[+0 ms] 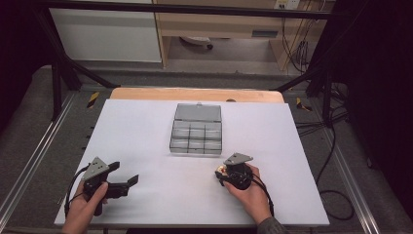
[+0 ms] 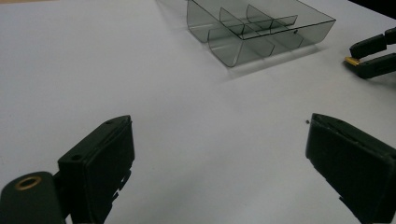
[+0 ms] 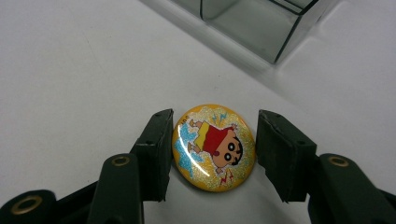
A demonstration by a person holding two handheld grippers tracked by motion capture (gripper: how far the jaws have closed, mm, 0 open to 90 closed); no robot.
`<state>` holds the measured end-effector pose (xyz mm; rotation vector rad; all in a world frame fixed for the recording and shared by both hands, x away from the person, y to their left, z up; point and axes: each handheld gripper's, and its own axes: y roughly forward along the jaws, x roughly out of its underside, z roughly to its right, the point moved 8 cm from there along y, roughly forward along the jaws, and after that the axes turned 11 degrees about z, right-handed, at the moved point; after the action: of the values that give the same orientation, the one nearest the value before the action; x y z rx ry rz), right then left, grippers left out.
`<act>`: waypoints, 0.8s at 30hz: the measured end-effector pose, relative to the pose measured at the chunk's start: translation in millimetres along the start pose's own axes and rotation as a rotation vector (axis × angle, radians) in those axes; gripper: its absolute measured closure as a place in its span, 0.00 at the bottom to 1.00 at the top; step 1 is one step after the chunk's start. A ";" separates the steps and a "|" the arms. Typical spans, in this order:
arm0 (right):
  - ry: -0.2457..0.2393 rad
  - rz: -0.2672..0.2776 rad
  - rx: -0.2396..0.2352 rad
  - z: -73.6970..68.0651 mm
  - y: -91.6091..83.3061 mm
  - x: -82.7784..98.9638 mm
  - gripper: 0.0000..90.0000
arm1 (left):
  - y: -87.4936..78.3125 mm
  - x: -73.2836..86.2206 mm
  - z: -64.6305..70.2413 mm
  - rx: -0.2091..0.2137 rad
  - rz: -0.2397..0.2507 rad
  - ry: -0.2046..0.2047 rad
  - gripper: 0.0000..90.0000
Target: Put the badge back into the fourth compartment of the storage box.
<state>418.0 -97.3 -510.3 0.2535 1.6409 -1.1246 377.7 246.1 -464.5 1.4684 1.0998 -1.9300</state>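
A round yellow badge [image 3: 214, 148] with a cartoon boy in a red shirt lies flat on the white table top [image 1: 146, 136]. My right gripper [image 3: 212, 156] straddles it. The left jaw touches the badge's rim and the right jaw stands a small gap off, so the gripper is open around it. In the high view the badge [image 1: 221, 170] shows at the right gripper [image 1: 222, 174], just in front of the clear compartment box [image 1: 196, 136]. My left gripper [image 2: 219, 158] is wide open over bare table at the front left [image 1: 124, 173], with nothing between its jaws.
The box's lid [image 1: 197, 112] lies folded open at the back, and its compartments [image 2: 254, 25] look empty. One box corner [image 3: 261, 28] is close ahead of the right gripper. A wooden strip [image 1: 195, 94] borders the far table edge.
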 end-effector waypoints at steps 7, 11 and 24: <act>0.018 0.003 -0.009 1.9 1.3 0.3 0.50 | 0.5 0.6 0.9 0.007 -0.003 -0.001 0.09; 0.026 0.007 -0.014 2.4 2.2 0.1 0.49 | 0.6 0.9 1.1 0.006 -0.006 0.005 0.09; 0.022 0.019 -0.030 3.4 3.8 -0.8 0.53 | 1.5 2.2 3.2 0.019 -0.015 0.008 0.09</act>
<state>423.0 -97.6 -511.5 0.2626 1.6703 -1.0858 376.4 242.8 -466.8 1.4824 1.1020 -1.9514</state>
